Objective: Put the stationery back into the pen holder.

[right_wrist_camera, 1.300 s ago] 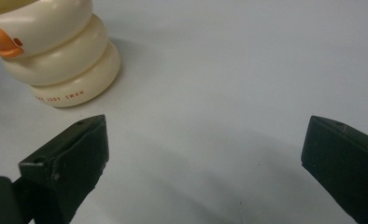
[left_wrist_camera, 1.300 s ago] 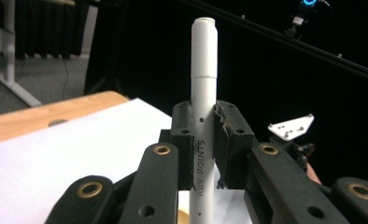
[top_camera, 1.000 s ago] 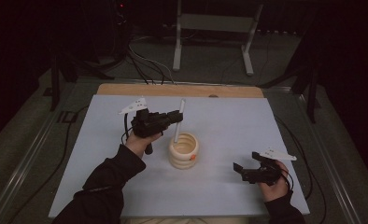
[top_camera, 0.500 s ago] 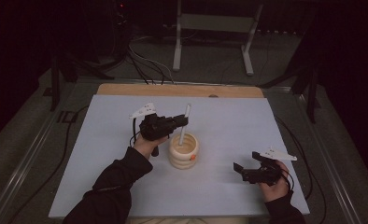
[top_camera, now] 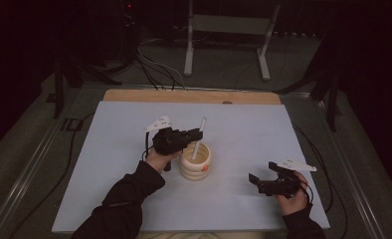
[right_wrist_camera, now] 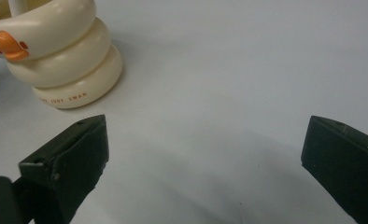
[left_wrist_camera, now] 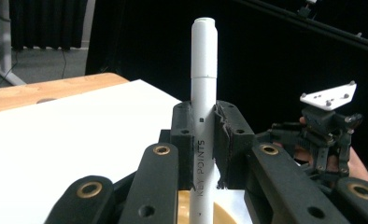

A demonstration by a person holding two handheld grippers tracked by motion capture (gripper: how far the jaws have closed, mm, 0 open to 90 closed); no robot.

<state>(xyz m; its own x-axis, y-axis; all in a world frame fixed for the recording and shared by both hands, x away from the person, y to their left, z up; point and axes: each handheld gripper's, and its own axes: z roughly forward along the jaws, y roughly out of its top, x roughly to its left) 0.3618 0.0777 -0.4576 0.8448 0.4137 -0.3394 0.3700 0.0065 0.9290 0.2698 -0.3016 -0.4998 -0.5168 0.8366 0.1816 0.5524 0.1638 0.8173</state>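
Observation:
A white marker pen point(left_wrist_camera: 203, 102) stands upright between my left gripper's pads point(left_wrist_camera: 184, 140), which are shut on its barrel. Its lower end dips into a cream ringed holder point(top_camera: 195, 163) with an orange beak mark point(right_wrist_camera: 8, 45) on its side. In the high view my left gripper point(top_camera: 198, 134) hovers just over the holder's rim, the marker pen point(top_camera: 199, 135) leaning slightly. Near the table's front right my right gripper point(top_camera: 254, 180) rests low, with jaws wide apart and nothing between them point(right_wrist_camera: 205, 154). The cream holder point(right_wrist_camera: 56, 51) stands off to its left.
The white mat point(top_camera: 253, 134) covers a wooden table point(top_camera: 194, 96) whose far edge shows. Cables point(top_camera: 154, 64) and a metal stand point(top_camera: 224, 30) lie on the floor beyond. My right gripper also appears in the left gripper view point(left_wrist_camera: 322, 135).
My left gripper has moved right and down with the marker, bringing its lower end into the cream holder. My right gripper has stayed put.

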